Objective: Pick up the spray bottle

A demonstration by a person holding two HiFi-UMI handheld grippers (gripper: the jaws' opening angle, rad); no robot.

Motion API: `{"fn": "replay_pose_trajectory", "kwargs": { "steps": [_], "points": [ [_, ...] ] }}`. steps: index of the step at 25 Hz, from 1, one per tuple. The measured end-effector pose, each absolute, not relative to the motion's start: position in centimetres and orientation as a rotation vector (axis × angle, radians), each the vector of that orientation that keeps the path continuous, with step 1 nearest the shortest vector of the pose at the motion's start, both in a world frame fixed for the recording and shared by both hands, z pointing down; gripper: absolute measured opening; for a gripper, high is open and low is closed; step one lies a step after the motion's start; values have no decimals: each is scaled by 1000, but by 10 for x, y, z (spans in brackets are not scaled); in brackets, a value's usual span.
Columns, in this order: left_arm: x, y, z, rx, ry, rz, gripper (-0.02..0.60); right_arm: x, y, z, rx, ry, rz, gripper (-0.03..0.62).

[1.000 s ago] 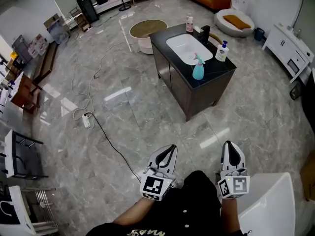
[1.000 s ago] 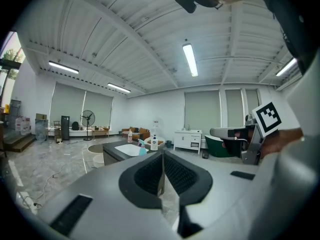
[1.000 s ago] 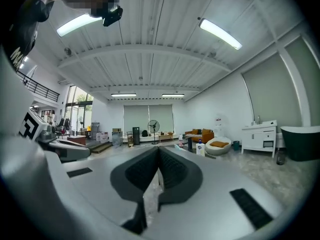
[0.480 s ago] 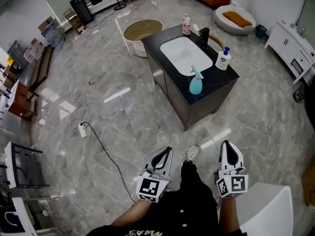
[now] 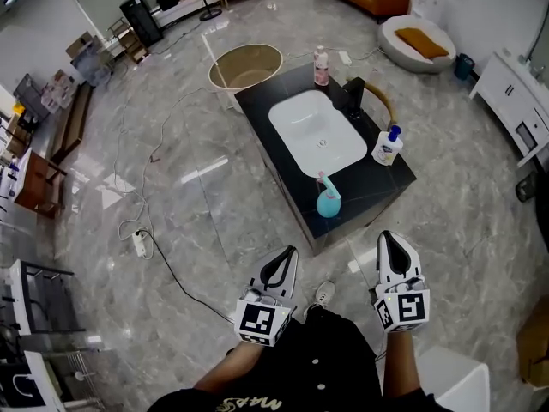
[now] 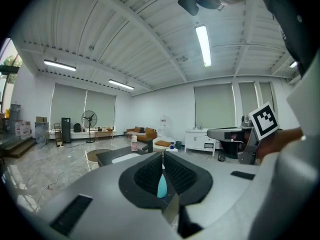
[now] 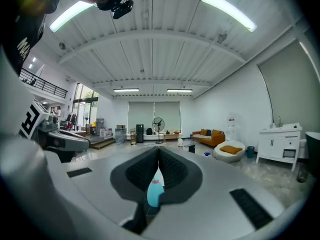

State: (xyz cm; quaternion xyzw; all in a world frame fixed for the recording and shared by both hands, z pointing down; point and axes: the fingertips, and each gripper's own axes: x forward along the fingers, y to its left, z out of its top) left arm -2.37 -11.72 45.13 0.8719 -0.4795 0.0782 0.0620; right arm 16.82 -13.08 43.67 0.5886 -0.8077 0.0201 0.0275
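The teal spray bottle (image 5: 327,202) stands upright near the front edge of a black counter (image 5: 375,185) with a white sink (image 5: 317,139). Both grippers are held level, short of the counter and well apart from the bottle. In the head view my left gripper (image 5: 289,252) is below and left of the bottle and my right gripper (image 5: 388,238) below and right. Each is shut with nothing in it. In the left gripper view the bottle (image 6: 162,185) shows far off beyond the closed jaw tips (image 6: 162,156). The right gripper view shows the bottle (image 7: 155,191) past its closed tips (image 7: 159,150).
On the counter stand a black faucet (image 5: 354,93), a pink bottle (image 5: 320,65) and a white pump bottle (image 5: 388,146). A round beige tub (image 5: 245,65) sits behind the counter. A cable with a power strip (image 5: 139,244) lies on the marble floor at left. A white seat (image 5: 450,372) is at bottom right.
The person has walked forward: the counter and spray bottle have come much nearer and lower in the head view. Both grippers stayed shut and level.
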Motion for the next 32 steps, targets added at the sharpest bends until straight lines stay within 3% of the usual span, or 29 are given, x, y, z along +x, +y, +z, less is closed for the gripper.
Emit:
{"fn": "replay_pose_trajectory", "kwargs": {
  "steps": [8, 12, 19, 25, 30, 32],
  "points": [
    [-33, -161, 474, 2543, -1453, 294, 18, 150, -205, 477, 1659, -2509, 177, -3],
    [-39, -176, 492, 2509, -1415, 324, 18, 125, -238, 518, 1495, -2519, 260, 159],
    [-55, -187, 537, 2438, -1322, 383, 18, 80, -307, 592, 1287, -2512, 248, 241],
    [-76, -181, 590, 2326, -1290, 468, 18, 56, -333, 629, 1261, -2549, 158, 238],
    [-88, -183, 614, 2281, -1301, 509, 18, 54, -343, 630, 1315, -2559, 108, 121],
    [-89, -186, 616, 2285, -1311, 508, 18, 52, -345, 631, 1306, -2540, 90, 115]
  ]
}}
